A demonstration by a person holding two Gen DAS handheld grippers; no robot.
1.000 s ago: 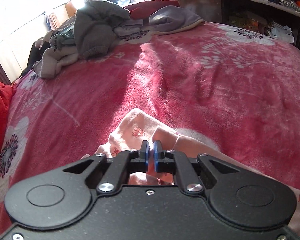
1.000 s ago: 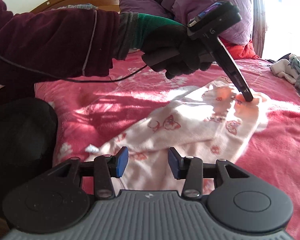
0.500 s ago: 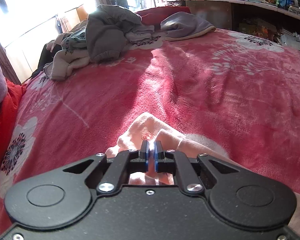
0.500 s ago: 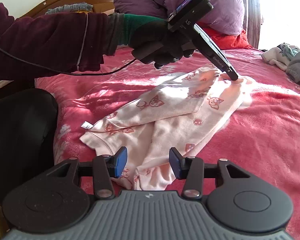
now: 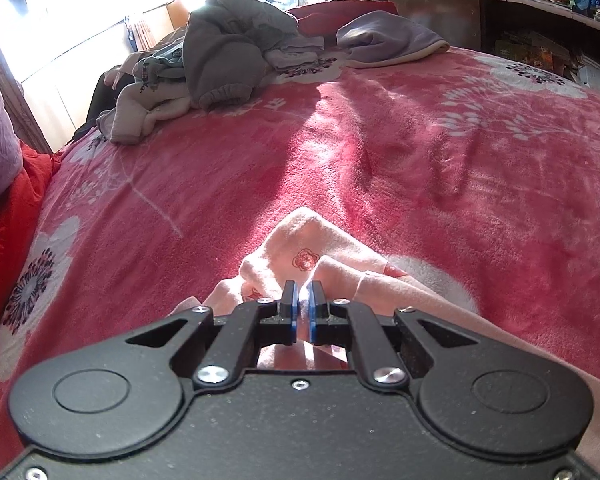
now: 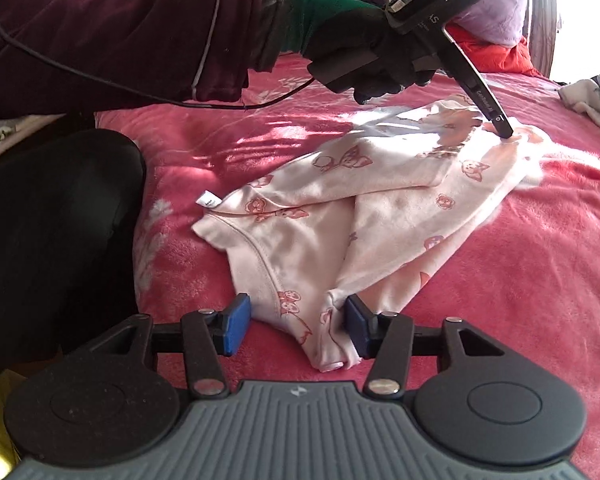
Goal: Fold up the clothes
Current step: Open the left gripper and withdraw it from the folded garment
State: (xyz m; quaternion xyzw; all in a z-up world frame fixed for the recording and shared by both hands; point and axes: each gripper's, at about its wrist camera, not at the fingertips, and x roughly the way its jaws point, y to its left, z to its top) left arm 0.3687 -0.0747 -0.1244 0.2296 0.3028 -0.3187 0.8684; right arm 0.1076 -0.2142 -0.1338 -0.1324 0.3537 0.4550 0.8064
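Note:
A pale pink garment (image 6: 380, 208) with red prints lies half folded on the red blanket (image 6: 540, 280). One sleeve is crossed over its body. My left gripper (image 6: 504, 130), held by a gloved hand (image 6: 364, 56), is shut on the garment's far end. In the left wrist view that gripper (image 5: 302, 294) pinches a fold of the pink cloth (image 5: 300, 248). My right gripper (image 6: 296, 316) is at the near hem with its jaws opening. The hem lies between the blue pads (image 6: 236, 320), and the left pad stands apart from the cloth.
A heap of grey and white clothes (image 5: 220, 52) and a lilac garment (image 5: 388, 40) lie at the bed's far end. Bookshelves (image 5: 540, 8) stand beyond them. The person's maroon sleeve (image 6: 120, 40) and dark knee (image 6: 52, 220) fill the left. Purple bedding (image 6: 480, 0) is piled by the headboard.
The right gripper's jaws have widened and it has drawn back, so more of the garment shows and its near hem now lies between the pads. The left gripper stays shut on the cloth.

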